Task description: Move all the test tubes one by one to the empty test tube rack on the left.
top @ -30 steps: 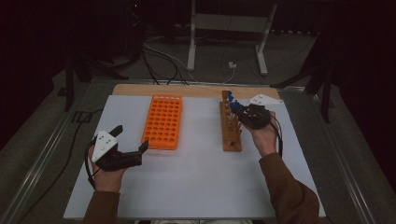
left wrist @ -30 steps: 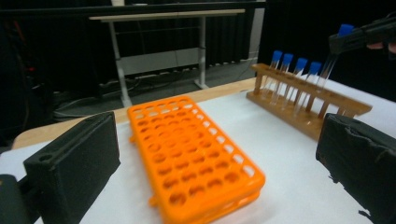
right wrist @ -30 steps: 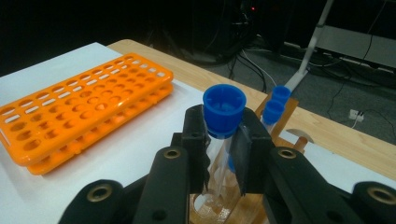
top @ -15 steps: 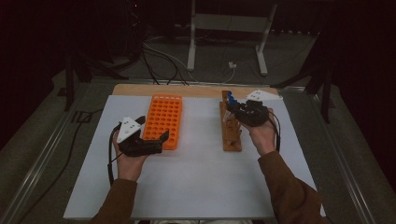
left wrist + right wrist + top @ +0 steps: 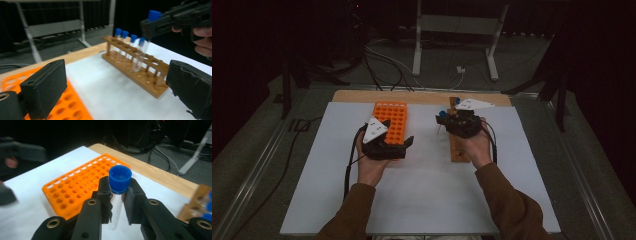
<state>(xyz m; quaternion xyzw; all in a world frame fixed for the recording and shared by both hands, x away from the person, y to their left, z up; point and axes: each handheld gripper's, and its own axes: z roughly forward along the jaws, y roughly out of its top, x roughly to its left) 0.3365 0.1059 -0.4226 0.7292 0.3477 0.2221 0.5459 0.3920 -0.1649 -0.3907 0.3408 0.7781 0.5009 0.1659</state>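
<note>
An orange tube rack (image 5: 393, 120) lies left of centre on the white mat; a wooden rack (image 5: 456, 148) with several blue-capped tubes (image 5: 125, 43) stands to its right. My right gripper (image 5: 445, 118) is shut on a clear tube with a blue cap (image 5: 120, 179), held just under the cap, lifted and tilted to the left of the wooden rack. The same tube (image 5: 142, 51) hangs in front of that rack in the left gripper view. Over the orange rack's near end, my left gripper (image 5: 398, 136) stands open, jaws wide apart, nothing between them.
The white mat (image 5: 422, 195) covers a wooden tabletop (image 5: 412, 96). Beyond the far edge stand a metal stand (image 5: 457, 30) and floor cables. The orange rack's holes (image 5: 80, 187) look empty. Metal rails run along both sides of the table.
My left gripper has moved right and forward onto the orange rack's near end. My right gripper has lifted a blue-capped tube off the wooden rack and carried it slightly left.
</note>
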